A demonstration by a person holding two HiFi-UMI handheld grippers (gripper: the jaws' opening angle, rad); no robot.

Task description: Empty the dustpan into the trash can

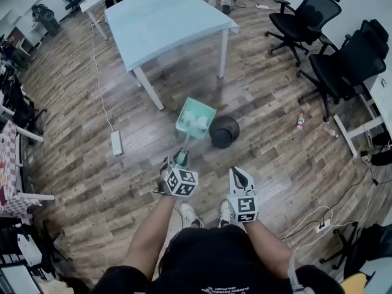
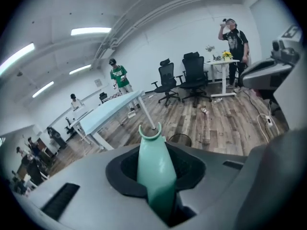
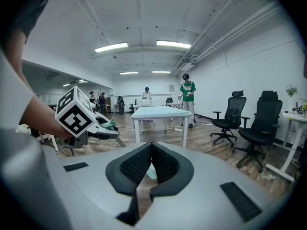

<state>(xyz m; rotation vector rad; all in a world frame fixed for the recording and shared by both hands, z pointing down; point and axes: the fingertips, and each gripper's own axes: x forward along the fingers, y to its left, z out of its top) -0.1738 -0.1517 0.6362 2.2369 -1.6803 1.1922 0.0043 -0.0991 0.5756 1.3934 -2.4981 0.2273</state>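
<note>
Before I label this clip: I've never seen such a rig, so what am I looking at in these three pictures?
There is no robot here: a person holds a hand-held gripper in each hand. The head view comes from a camera on the person's head, looking down. The two gripper views come from cameras riding on each gripper, looking along its fingers. The left gripper is clamped on the handle of a green dustpan, which carries white scraps near a black trash can on the wooden floor. The right gripper holds nothing; its fingers are shut together.
</note>
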